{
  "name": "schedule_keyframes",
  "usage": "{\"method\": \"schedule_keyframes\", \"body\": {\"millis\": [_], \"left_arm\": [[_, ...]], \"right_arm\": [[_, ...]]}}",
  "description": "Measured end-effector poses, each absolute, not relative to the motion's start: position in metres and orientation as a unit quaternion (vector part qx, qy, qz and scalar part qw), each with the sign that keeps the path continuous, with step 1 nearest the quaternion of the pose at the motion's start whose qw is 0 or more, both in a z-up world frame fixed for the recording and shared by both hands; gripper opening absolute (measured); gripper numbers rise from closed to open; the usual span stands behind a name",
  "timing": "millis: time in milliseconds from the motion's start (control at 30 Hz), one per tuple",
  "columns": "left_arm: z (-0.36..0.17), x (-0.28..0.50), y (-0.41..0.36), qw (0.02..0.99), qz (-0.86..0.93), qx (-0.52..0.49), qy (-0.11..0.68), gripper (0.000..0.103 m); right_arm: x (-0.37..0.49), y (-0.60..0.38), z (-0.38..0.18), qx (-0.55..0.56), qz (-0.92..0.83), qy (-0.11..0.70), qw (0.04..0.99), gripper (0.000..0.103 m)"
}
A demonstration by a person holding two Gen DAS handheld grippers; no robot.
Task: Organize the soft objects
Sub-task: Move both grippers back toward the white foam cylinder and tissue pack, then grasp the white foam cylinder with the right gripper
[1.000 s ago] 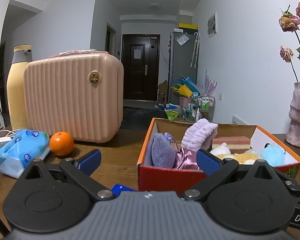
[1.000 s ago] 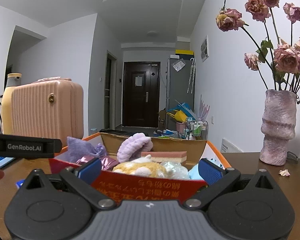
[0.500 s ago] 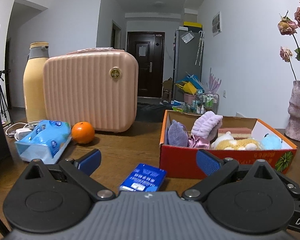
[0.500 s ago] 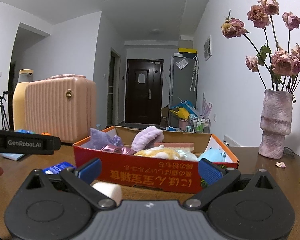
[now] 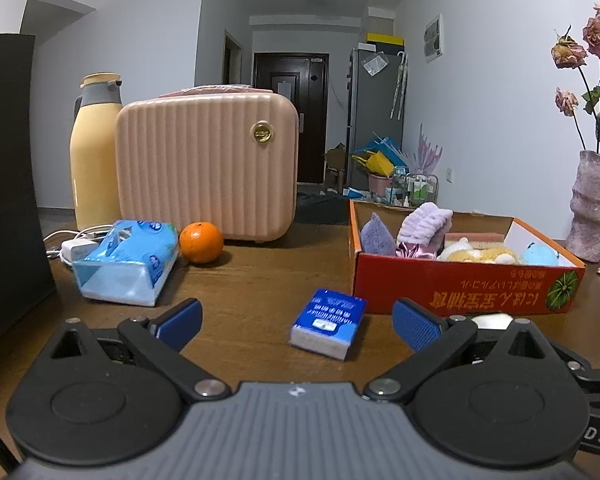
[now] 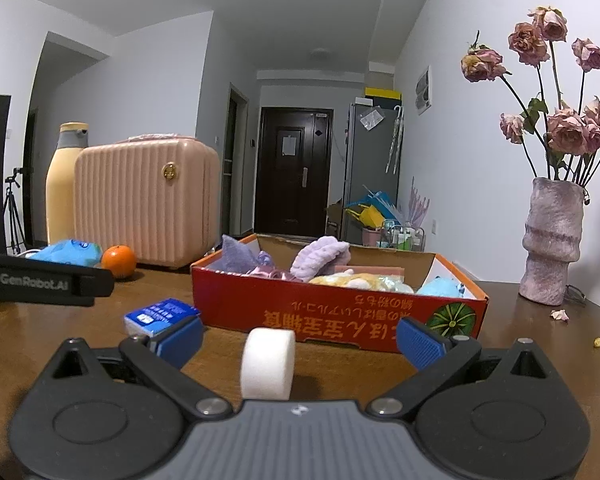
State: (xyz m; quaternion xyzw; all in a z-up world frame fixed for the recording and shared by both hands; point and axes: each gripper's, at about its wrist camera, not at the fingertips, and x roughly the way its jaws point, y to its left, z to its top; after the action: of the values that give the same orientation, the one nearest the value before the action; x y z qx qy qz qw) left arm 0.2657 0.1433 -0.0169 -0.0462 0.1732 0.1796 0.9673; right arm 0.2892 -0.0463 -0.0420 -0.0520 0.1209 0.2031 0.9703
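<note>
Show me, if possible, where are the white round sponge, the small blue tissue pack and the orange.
white round sponge [image 6: 267, 364], right wrist view, on its curved side.
small blue tissue pack [image 5: 327, 322], left wrist view, on its printed top.
orange [image 5: 201, 242], left wrist view, on its front.

The red box's near wall hides the lower parts of the soft toys inside, and its upside-down print is unreadable.

Count on the table: one red cardboard box, one white foam roll, one small blue tissue packet, one large blue tissue pack, one orange, one pink case, one yellow flask, one vase.
</note>
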Motion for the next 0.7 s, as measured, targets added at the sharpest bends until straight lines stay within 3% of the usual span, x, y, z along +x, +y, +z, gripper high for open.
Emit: {"method": "schedule_keyframes", "body": {"millis": [600,700], "left_arm": [[-0.019,0.249,0.165,0.970,0.148,-0.043,0.190,0.103],[-0.021,0.252,0.171,0.968,0.151,-0.049,0.196,0.103]], "right_arm": [[0.314,-0.022,-0.052,-0.015,0.181,0.214,0.960,0.103],[0.323,-0.015,-0.054,-0.011,0.178,0.226,0.958,0.099]]}}
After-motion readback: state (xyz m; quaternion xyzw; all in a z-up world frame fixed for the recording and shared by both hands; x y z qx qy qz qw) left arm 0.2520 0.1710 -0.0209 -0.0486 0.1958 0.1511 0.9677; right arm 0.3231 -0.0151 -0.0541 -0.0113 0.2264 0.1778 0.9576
